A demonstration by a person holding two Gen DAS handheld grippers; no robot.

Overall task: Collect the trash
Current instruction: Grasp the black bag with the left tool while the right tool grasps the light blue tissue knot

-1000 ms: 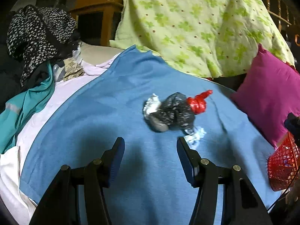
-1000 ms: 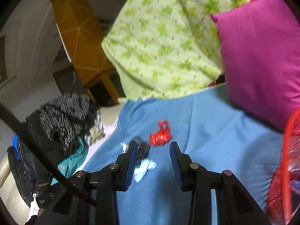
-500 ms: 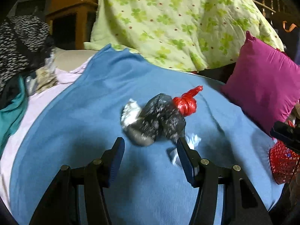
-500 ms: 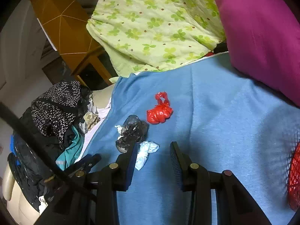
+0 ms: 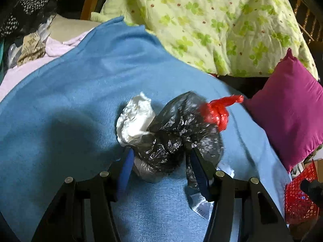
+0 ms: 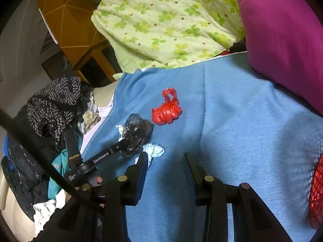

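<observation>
On the blue blanket (image 5: pixel 76 92) lies a crumpled black plastic bag (image 5: pixel 171 137), with a white tissue wad (image 5: pixel 135 119) on its left and a knotted red bag (image 5: pixel 218 111) on its right. My left gripper (image 5: pixel 162 167) is open and its fingertips straddle the near end of the black bag, with no clear squeeze. A pale tissue scrap (image 5: pixel 199 205) lies under its right finger. In the right wrist view my right gripper (image 6: pixel 165 169) hovers over bare blanket, jaws apart and empty. There the left gripper (image 6: pixel 123 148) reaches the black bag (image 6: pixel 137 129) beside the red bag (image 6: pixel 166 111).
A red mesh basket (image 5: pixel 298 197) stands at the blanket's right edge, also in the right wrist view (image 6: pixel 317 191). A magenta pillow (image 5: pixel 288 117) and a green clover quilt (image 5: pixel 201 20) bound the far side. Piled clothes (image 6: pixel 52 104) lie on the left.
My left gripper has moved forward and down until its fingers flank the black bag. The right gripper has dipped slightly toward the blanket, and the left gripper has come into its view.
</observation>
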